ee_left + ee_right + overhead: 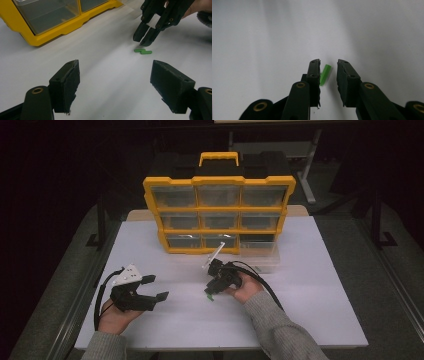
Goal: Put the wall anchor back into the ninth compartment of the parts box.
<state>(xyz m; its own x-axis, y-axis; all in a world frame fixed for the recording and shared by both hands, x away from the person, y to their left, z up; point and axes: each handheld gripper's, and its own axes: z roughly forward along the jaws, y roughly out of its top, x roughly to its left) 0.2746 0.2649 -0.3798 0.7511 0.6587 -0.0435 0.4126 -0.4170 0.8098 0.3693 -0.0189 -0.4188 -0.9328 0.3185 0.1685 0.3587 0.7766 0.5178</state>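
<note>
We have the right gripper (212, 290) tipped down over a small green plastic piece (325, 75) that lies on the white tabletop (300, 310), a little in front of the yellow drawer organiser (220, 215). In the right gripper view its jaws stand a narrow way apart with the green piece between them, close to one pad, but not yet pinched. In the left gripper view the green shows as two short bars (143, 51) lying just beside each other under those jaws; whether they are one part or two we cannot tell. The left gripper (152, 287) rests well apart at the near left, its jaws wide apart and holding nothing. We judge the piece to be very light, stiff and ribbed, like a wall plug, so it should not crush, but it will skid or flip on the smooth tabletop if one pad reaches it first. We would take it across its short width near the middle, with the pads square to its long sides and low against the surface.
</note>
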